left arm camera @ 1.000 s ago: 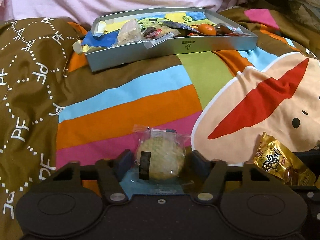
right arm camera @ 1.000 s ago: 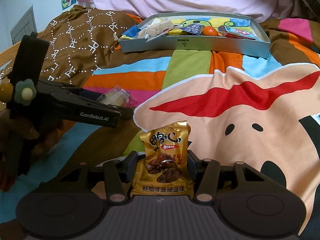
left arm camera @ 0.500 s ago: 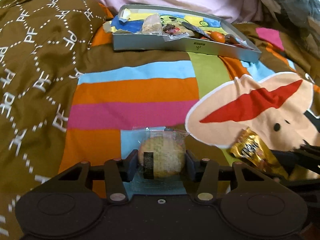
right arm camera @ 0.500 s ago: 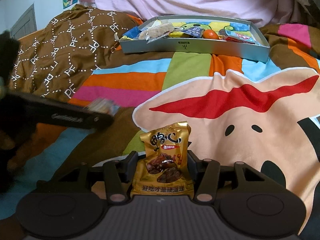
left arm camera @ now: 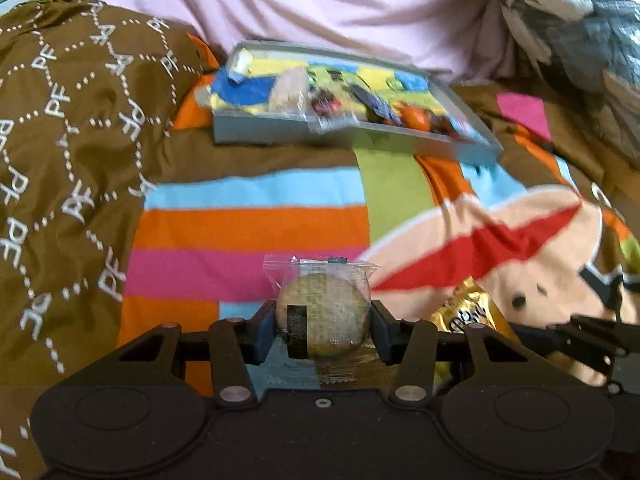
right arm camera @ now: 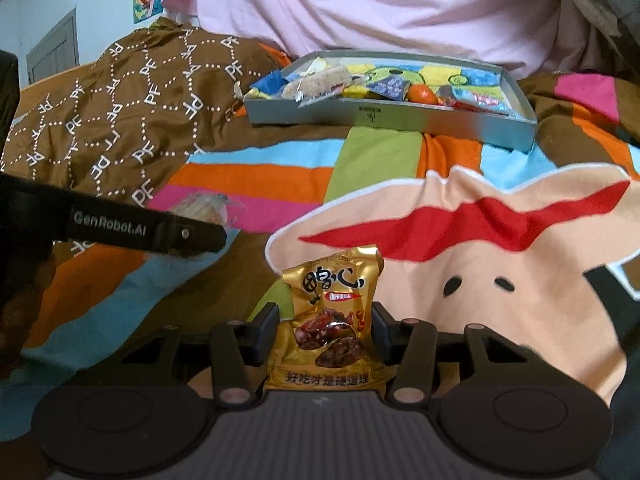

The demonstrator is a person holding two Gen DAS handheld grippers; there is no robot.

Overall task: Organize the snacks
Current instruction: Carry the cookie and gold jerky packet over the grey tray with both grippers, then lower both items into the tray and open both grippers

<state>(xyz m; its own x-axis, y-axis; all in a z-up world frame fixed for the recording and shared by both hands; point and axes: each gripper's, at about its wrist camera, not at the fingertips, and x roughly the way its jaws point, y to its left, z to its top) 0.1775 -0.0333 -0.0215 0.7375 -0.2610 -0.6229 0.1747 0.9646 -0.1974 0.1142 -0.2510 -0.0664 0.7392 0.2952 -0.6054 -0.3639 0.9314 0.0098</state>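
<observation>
Progress first: several snacks already lie in the grey tray (left arm camera: 280, 136) at upper centre of the left wrist view, while two packets are not yet delivered, one in each hand-held gripper.

Left wrist view. The left hand-held gripper (left arm camera: 323, 327) is clamped on the round biscuit (left arm camera: 322, 316), which sits in a clear wrapper at lower centre of the frame. Both pads press the biscuit's sides; the jaws have just been closing on it. The disc itself has no long axis. Its wrapper runs top to bottom in the frame, one sealed edge toward the tray and the other toward the camera. The tray lies on the striped bedspread (left arm camera: 248, 232), well apart from the biscuit, long axis left to right and tilted down to the right. The gold packet (left arm camera: 468, 312) shows at lower right, partly hidden.

Right wrist view. The right hand-held gripper (right arm camera: 325, 330) grips the gold packet (right arm camera: 330, 320) at its lower half. The packet stands upright in the frame, long axis top to bottom, printed face to the camera, top seal toward the tray (right arm camera: 400, 116) at upper centre. The left hand-held gripper (right arm camera: 152, 230) enters from the left edge with the biscuit (right arm camera: 202, 208) blurred at its tip.

Remaining, by judgement: carry both packets to the tray and release them there.
</observation>
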